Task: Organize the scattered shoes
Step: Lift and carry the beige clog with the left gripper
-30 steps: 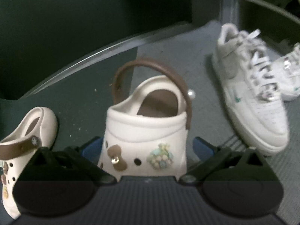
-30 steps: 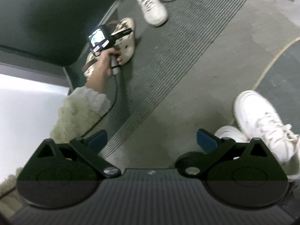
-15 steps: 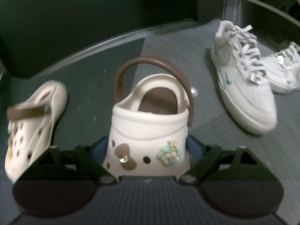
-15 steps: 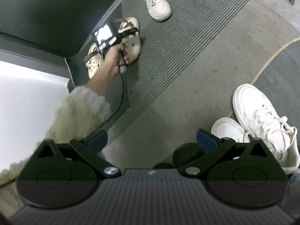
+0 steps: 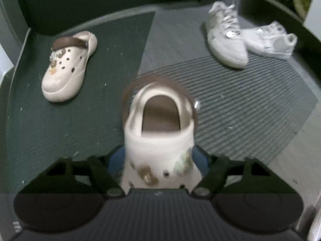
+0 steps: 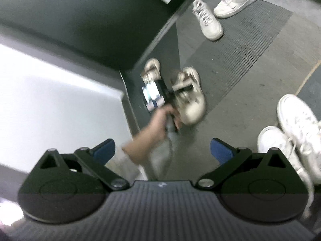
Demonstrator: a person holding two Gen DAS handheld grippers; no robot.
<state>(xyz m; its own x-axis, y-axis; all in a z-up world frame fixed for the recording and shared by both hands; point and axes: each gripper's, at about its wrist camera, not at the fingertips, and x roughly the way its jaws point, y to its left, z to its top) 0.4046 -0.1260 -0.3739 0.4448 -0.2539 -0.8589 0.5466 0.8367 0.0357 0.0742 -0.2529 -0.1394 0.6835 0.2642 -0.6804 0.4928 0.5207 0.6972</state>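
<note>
My left gripper (image 5: 159, 158) is shut on the toe of a cream clog (image 5: 160, 132) with a brown heel strap, held off the floor with its heel pointing away. Its matching clog (image 5: 67, 66) lies on the dark green mat (image 5: 60, 124) at the left. Two white sneakers (image 5: 226, 38) rest at the far right of that view. In the right wrist view my right gripper (image 6: 162, 148) hangs open and empty high above the floor, and a hand (image 6: 160, 122) holds the left gripper with the cream clog (image 6: 190, 98) below. Two more white sneakers (image 6: 295, 132) lie at the right.
A ribbed grey doormat (image 5: 240, 100) covers the floor right of the green mat. A dark wall (image 5: 90, 2) runs behind the shoes, with a white panel (image 6: 50, 92) at the left. A cream sleeve (image 6: 128, 166) shows under the hand.
The left gripper has lifted the clog and pulled it back from the wall; the other clog and sneakers now look farther away. The right gripper's view swung, staying open.
</note>
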